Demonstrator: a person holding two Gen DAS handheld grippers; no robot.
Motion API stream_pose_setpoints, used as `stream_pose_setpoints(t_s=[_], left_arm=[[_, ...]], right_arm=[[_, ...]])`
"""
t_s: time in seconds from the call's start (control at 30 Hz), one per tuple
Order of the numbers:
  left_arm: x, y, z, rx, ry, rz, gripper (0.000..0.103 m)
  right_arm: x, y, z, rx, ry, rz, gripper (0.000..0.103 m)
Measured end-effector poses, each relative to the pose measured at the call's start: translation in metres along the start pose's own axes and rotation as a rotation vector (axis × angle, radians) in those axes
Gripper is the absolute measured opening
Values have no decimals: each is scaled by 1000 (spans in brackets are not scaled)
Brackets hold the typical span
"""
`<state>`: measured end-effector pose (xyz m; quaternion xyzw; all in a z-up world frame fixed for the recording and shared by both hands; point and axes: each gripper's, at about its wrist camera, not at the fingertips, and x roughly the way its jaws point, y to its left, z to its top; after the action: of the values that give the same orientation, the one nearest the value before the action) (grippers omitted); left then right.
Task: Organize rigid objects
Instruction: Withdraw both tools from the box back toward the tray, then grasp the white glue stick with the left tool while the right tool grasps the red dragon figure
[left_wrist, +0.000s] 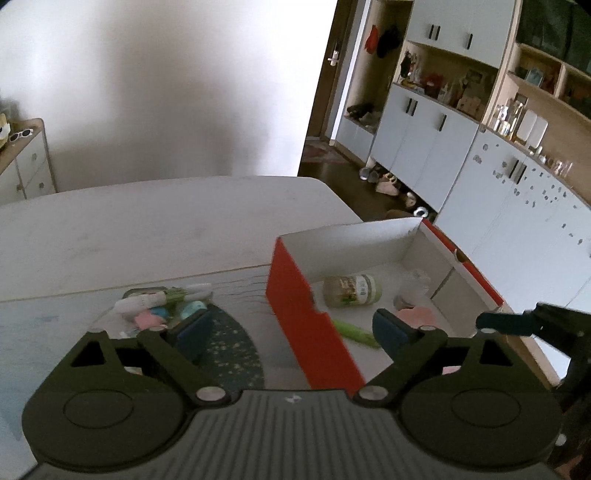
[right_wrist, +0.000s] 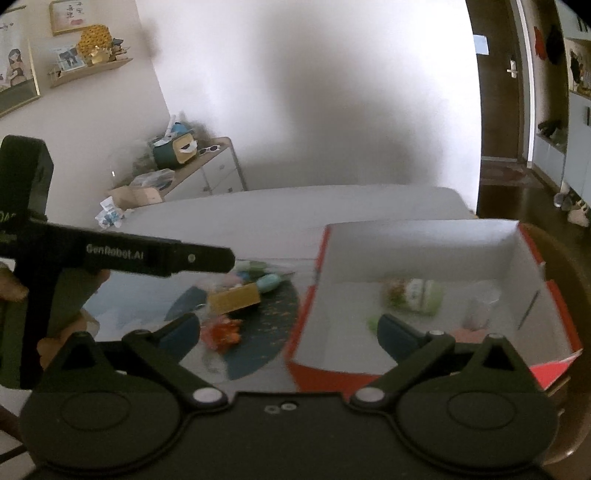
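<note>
Motion blur smears the box's (right_wrist: 417, 251) jar (right_wrist: 413, 296) label unreadable.

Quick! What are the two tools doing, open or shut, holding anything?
Left tool: open, holding nothing.
Right tool: open, holding nothing.

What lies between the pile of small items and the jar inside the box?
In the left wrist view, the box's red side wall stands between the pile and the jar.
</note>
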<state>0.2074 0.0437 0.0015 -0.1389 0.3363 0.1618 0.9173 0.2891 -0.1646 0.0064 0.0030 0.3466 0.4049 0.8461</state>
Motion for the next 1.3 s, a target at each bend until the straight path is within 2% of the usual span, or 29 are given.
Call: stream_pose_setpoints(t_s=[0.13, 0.3, 0.67, 0.87, 1.0, 1.13, 1.3], left_arm=[[-6, 25, 0, 6, -2, -8, 100], [-4, 56, 1, 9, -3, 2, 100], [24, 123, 13, 15, 41, 4, 100], [43, 144, 15, 48, 50, 10, 100], [56, 153, 14, 69, 58, 16, 100], [70, 160, 15, 75, 63, 24, 100], [91, 167, 15, 98, 89, 21, 100]], right_arm=[[11, 20, -3, 3, 10, -3, 102], [26, 40, -6, 16, 23, -14, 102], [67, 80, -12, 4, 69, -14, 102], [99, 95, -16, -42, 110, -22, 101], [126, 98, -21, -65, 149, -49, 94], [152, 98, -24, -90, 189, -71, 80], [176, 88, -26, -64, 226, -71, 70]])
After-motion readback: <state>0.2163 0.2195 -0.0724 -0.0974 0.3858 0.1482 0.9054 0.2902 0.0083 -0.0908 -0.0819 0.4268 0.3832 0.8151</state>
